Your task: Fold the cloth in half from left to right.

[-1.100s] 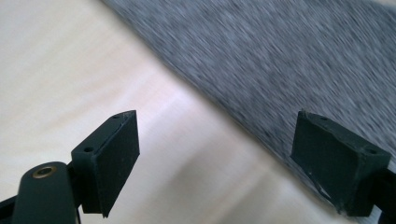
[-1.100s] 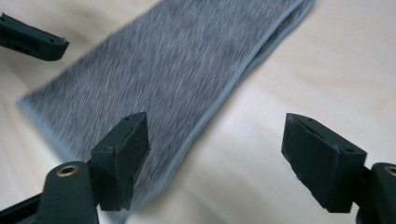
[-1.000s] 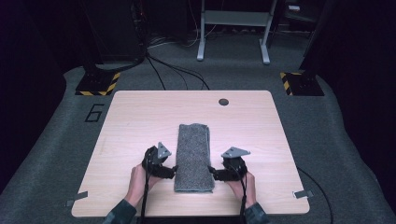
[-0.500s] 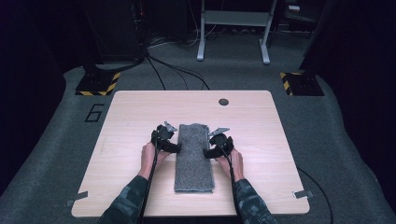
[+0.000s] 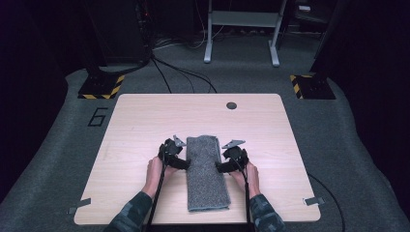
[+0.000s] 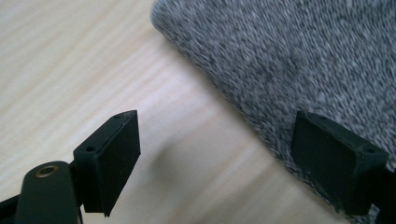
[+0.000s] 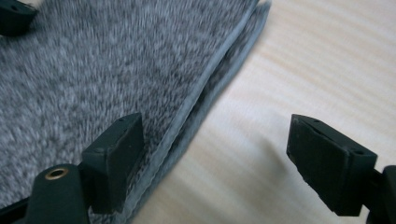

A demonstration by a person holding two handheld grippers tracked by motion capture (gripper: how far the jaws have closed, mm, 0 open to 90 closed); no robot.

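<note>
Dark floor and cables surround a pale wooden table (image 5: pixel 145 125) with a grey towel (image 5: pixel 207 169) lying on it, folded into a long narrow strip that runs from the middle of the table toward the person's edge.

Starting at the left hand-held gripper (image 5: pixel 183 163): it sits at the towel's left long edge, toward the far end, and its jaws stand wide apart. In the left gripper view one jaw is over the towel (image 6: pixel 299 60) and the other over bare wood, so the edge runs between them with nothing pinched. The right hand-held gripper (image 5: pixel 223 167) mirrors it at the towel's right long edge, jaws also wide apart; the right gripper view shows one jaw above the towel (image 7: pixel 93 70), the other above the table, and the stacked hemmed layers of the fold lying between them. Beyond the towel's far end a small dark round spot (image 5: pixel 231 105) marks the table, well apart from everything else.

As for progress, the towel looks already folded lengthwise at least once, since two or more layers show at its right edge. Neither side is gripped yet. What seems left is to close both grippers on the edges near the far end and bring that end over toward the near end, shortening the strip.
</note>
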